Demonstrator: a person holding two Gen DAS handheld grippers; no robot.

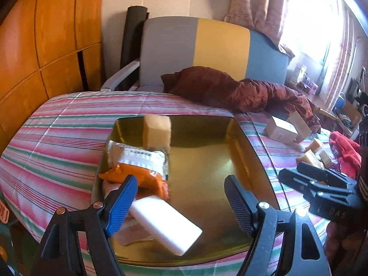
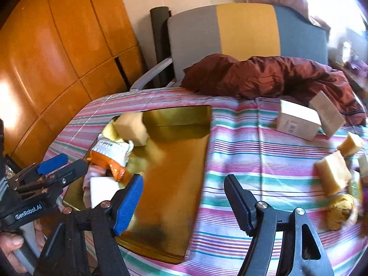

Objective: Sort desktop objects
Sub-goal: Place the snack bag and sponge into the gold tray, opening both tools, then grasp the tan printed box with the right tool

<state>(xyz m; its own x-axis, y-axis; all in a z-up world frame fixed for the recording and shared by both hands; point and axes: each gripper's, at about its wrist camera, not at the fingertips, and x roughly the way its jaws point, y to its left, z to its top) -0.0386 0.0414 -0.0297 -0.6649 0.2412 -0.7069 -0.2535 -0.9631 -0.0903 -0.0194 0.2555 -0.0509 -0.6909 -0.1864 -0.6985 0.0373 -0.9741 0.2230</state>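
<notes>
Three items already in the gold tray [image 1: 207, 165]: yellow sponge block [image 1: 156, 130], orange snack packet [image 1: 138, 163], white bar [image 1: 168, 223], with some pink cloth beneath. Left to sort, out on the striped cover [image 2: 253, 156]: two cardboard boxes [image 2: 296, 119], two more sponge blocks [image 2: 333, 172], a round yellow object. Left gripper [image 1: 181, 204] and right gripper [image 2: 184, 204] both wide apart, holding nothing.

My left wrist view looks steeply down, close over the gold tray [image 1: 207, 161], facing the headboard [image 1: 207, 46]. My right wrist view sits just to its right, angled down over the striped cover [image 2: 253, 161]. Both share the tray, the maroon bedding [image 1: 230, 89] and the headboard.
</notes>
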